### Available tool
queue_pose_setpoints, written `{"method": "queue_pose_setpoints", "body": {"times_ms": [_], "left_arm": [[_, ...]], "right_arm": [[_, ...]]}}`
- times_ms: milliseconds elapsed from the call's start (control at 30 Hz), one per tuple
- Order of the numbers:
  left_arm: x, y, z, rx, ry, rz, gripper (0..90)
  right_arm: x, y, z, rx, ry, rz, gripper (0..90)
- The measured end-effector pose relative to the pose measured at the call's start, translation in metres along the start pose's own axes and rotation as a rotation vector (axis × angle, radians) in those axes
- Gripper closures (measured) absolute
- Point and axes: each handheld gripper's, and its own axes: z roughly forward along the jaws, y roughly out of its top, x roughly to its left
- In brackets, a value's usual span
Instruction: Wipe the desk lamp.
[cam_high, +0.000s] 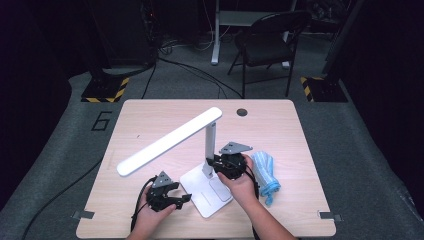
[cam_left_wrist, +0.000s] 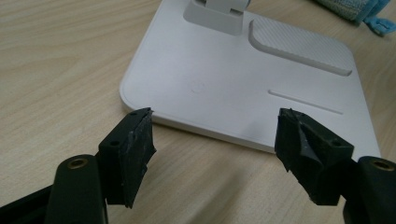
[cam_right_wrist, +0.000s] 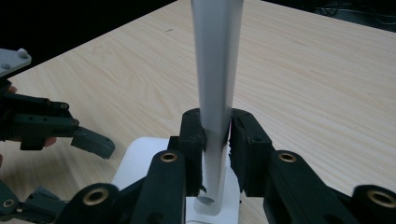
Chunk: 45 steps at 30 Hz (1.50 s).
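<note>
A white desk lamp stands in the middle of the table, its long head (cam_high: 170, 141) slanting down to the left from an upright post (cam_high: 210, 142) on a flat square base (cam_high: 205, 196). My right gripper (cam_high: 216, 163) is shut on the lower part of the post (cam_right_wrist: 215, 70), with a pad pressed on each side of it (cam_right_wrist: 217, 135). My left gripper (cam_high: 183, 196) sits just left of the base and points at it. Its jaws stand open around nothing (cam_left_wrist: 215, 140), in front of the base's near edge (cam_left_wrist: 243, 79). The left gripper (cam_right_wrist: 91, 140) also appears in the right gripper view.
A rolled light-blue cloth (cam_high: 264, 174) lies right of the lamp, beside my right hand; its end (cam_left_wrist: 359, 10) lies beyond the base. A round cable hole (cam_high: 242, 112) sits near the table's far edge. A folding chair (cam_high: 270, 40) stands on the floor beyond.
</note>
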Motion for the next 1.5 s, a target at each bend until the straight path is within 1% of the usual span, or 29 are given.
{"method": "queue_pose_setpoints", "body": {"times_ms": [33,67,100,167,200,267,300,367,433,467,533,633,700,733,900,933,967,1000,1033,1067,1133,1167,1200,1300,1367,1400,1433,1467,1500], "left_arm": [[0.000,0.000,0.000,-0.015,-0.002,-0.013,28.4],[0.001,0.000,-0.001,-0.005,-0.001,-0.002,28.5],[0.001,0.000,-0.001,-0.017,0.005,-0.010,28.5],[0.003,0.000,-0.003,-0.005,-0.001,-0.012,28.7],[0.003,0.000,-0.003,-0.018,0.009,-0.020,28.7],[0.005,0.000,-0.004,-0.010,0.005,-0.016,28.8],[0.005,0.000,-0.004,-0.020,0.014,-0.012,28.9],[0.007,0.000,-0.004,-0.017,0.017,-0.015,28.9],[0.008,-0.001,-0.004,-0.020,0.019,-0.013,28.9],[0.009,-0.001,-0.005,-0.016,0.019,-0.013,28.9],[0.009,-0.001,-0.004,-0.019,0.019,-0.021,28.9],[0.009,-0.001,-0.004,-0.016,0.022,-0.018,29.0],[0.010,-0.001,-0.004,-0.003,0.016,-0.014,29.1],[0.010,-0.001,-0.002,-0.013,0.024,-0.019,29.2],[0.011,-0.001,-0.001,0.003,0.023,-0.020,30.3],[0.011,-0.002,0.000,-0.005,0.026,-0.015,30.5],[0.011,-0.002,0.001,-0.006,0.029,-0.015,30.7],[0.011,-0.001,0.001,0.010,0.022,-0.003,30.7],[0.011,-0.002,0.002,-0.005,0.034,-0.006,30.7],[0.011,-0.001,0.002,0.007,0.029,-0.002,30.7],[0.011,-0.001,0.003,-0.010,0.036,-0.004,30.5],[0.012,-0.001,0.003,-0.008,0.039,0.002,30.4],[0.012,0.000,0.003,0.002,0.031,-0.011,30.4],[0.013,0.000,0.006,-0.014,0.037,-0.010,30.3],[0.015,0.001,0.005,0.000,0.029,-0.006,30.3],[0.015,0.001,0.007,-0.013,0.038,-0.011,30.3],[0.015,0.002,0.006,0.002,0.028,-0.009,30.3],[0.016,0.002,0.006,0.002,0.027,-0.003,30.3],[0.016,0.002,0.007,0.002,0.028,-0.006,30.4]], "right_arm": [[0.001,0.001,0.001,0.006,0.005,-0.011,76.0],[0.003,0.003,0.003,0.014,0.007,-0.017,76.3],[0.004,0.004,0.004,0.017,0.008,-0.022,76.4],[0.005,0.007,0.008,0.021,0.015,-0.037,76.5],[0.005,0.008,0.009,0.025,0.018,-0.041,76.5],[0.005,0.010,0.012,0.028,0.017,-0.039,76.4],[0.005,0.011,0.013,0.027,0.023,-0.045,76.4],[0.005,0.011,0.014,0.026,0.025,-0.030,75.7],[0.004,0.009,0.013,0.008,0.033,-0.005,67.7],[0.004,0.007,0.011,0.002,0.029,0.007,65.7],[0.004,0.002,0.007,0.004,0.017,0.002,63.5],[0.006,-0.010,-0.002,-0.001,0.007,0.003,60.2],[0.007,-0.019,-0.008,-0.003,0.005,-0.004,59.4],[0.008,-0.025,-0.012,0.006,-0.001,-0.001,58.7],[0.009,-0.054,-0.024,0.041,0.005,0.011,57.2],[0.010,-0.059,-0.026,0.052,0.003,0.019,57.2],[0.010,-0.062,-0.026,0.060,0.002,0.009,57.2],[0.011,-0.066,-0.027,0.064,-0.009,0.011,57.0],[0.011,-0.070,-0.027,0.076,-0.013,0.009,56.6],[0.011,-0.072,-0.028,0.084,-0.008,0.016,56.1],[0.010,-0.076,-0.028,0.092,-0.005,0.016,55.2],[0.011,-0.077,-0.029,0.106,-0.012,0.010,54.5],[0.011,-0.078,-0.029,0.106,-0.020,0.005,53.9],[0.010,-0.082,-0.032,0.125,-0.031,0.008,52.6],[0.013,-0.086,-0.035,0.127,-0.026,0.036,52.7],[0.014,-0.088,-0.036,0.126,-0.023,0.035,52.8],[0.015,-0.090,-0.038,0.131,-0.020,0.030,52.8],[0.018,-0.094,-0.040,0.136,-0.017,0.039,52.8],[0.019,-0.096,-0.041,0.136,-0.011,0.027,52.5]]}}
